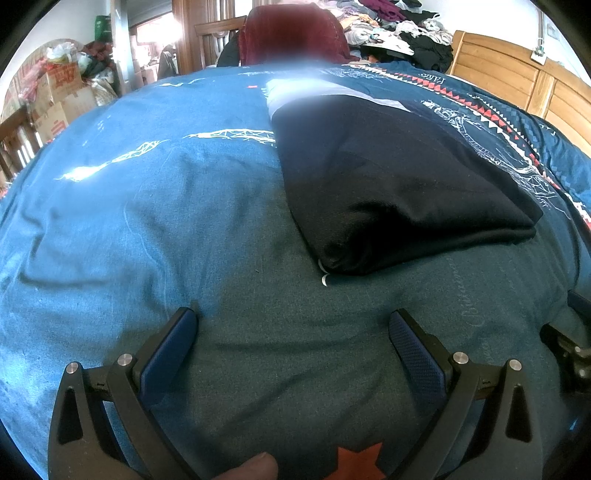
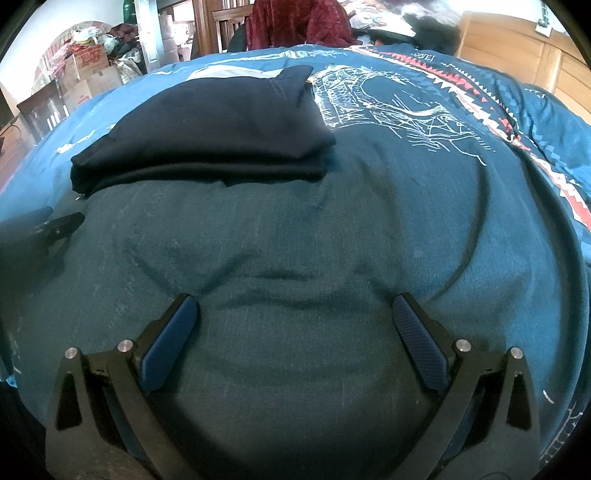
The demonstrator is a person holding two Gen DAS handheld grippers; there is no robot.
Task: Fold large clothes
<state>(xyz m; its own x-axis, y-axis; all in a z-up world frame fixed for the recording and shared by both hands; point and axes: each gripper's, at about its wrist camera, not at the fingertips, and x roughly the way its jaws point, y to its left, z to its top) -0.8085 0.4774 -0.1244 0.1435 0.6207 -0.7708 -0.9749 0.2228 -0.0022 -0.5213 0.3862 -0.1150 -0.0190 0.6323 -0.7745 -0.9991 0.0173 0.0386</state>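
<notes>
Both claws — left (image 1: 293, 323), right (image 2: 295, 308) — spread wide, empty, near folded dark garment (image 2: 207, 136)

The left tongs (image 1: 293, 325) stand spread wide over the blue bedcover (image 1: 147, 221), gripping nothing. A folded dark garment (image 1: 399, 184) lies just ahead to the right. A heap of clothes (image 1: 402, 29) sits beyond the bed.
</notes>
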